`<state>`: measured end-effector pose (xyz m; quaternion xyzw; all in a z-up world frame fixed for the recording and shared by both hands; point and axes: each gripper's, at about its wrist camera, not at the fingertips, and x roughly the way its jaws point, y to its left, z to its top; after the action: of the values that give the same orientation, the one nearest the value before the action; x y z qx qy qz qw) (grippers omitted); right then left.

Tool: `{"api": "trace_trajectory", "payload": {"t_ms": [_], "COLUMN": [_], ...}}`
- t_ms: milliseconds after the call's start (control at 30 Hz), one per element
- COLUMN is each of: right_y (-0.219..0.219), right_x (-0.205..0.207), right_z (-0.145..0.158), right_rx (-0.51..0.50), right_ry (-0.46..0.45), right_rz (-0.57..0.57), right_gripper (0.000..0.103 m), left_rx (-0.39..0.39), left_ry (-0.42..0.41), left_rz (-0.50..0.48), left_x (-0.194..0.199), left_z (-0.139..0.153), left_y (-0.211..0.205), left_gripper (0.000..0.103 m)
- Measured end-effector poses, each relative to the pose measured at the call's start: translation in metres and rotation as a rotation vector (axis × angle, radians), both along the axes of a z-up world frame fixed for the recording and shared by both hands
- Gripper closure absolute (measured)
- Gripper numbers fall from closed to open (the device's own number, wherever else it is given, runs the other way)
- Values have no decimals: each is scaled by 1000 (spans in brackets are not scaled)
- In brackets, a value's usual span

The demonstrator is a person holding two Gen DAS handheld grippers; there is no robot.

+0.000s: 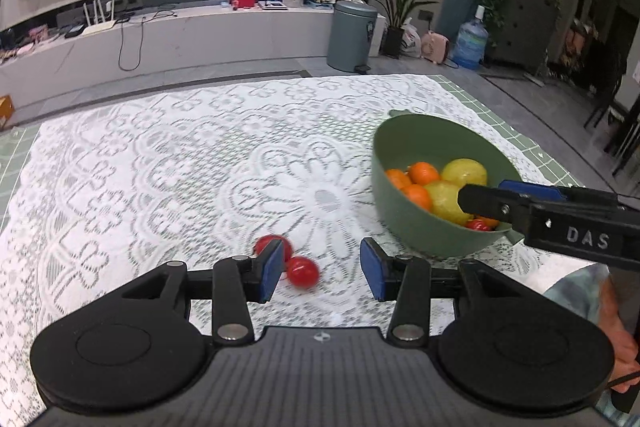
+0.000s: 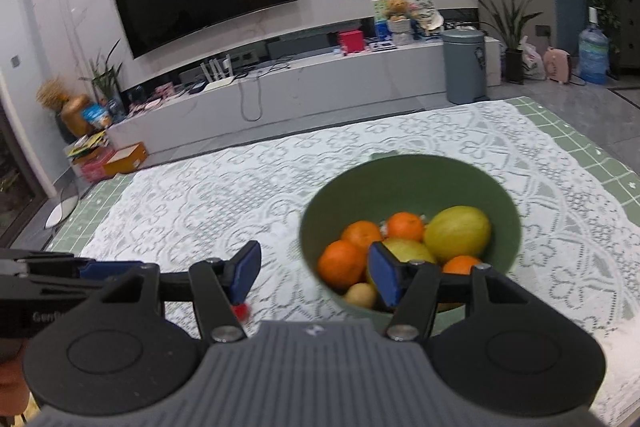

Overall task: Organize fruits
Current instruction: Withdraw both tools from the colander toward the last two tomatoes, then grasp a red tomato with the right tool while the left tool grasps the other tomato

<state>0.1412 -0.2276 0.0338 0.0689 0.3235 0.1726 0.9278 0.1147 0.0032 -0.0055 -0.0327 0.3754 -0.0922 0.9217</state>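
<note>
Scanning from the left of the left wrist view, the lace tablecloth lies bare until two small red fruits that sit side by side on it, touching or nearly so. The left gripper hangs just above them with its jaws parted and nothing between the blue pads; one red fruit shows beside the left pad and is partly hidden by it, the other lies in the gap, nearer that same pad. No pad presses on either.

Further right stands the green bowl, already holding several oranges, two yellow-green fruits and a small red one low at its near side. The right wrist view adds a small tan fruit at the bottom of the bowl.

At the far right, the right gripper is over the near rim of the bowl, its jaws standing apart and empty: one finger is outside the rim and the other is over the fruit.

Most of the fruit seems to be gathered, so the job looks well along. What remains, as far as can be seen, is the pair of red fruits on the cloth, which likely need lifting into the bowl.
</note>
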Motion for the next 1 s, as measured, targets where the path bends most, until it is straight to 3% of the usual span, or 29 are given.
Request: {"api": "trace_trajectory", "payload": {"t_ms": [467, 1000], "right_y": [84, 116], "right_x": [-11, 12], "right_z": [-31, -58], "right_rx": [-144, -224], "right_ry": [53, 127], "right_rz": [213, 246], "right_gripper": [62, 67], "left_rx": [-76, -161], "left_ry": [17, 86], "left_rz": [56, 123], "left_x": [-4, 8], "left_z": [-30, -59], "left_y": [46, 71], "left_gripper": [51, 51]}}
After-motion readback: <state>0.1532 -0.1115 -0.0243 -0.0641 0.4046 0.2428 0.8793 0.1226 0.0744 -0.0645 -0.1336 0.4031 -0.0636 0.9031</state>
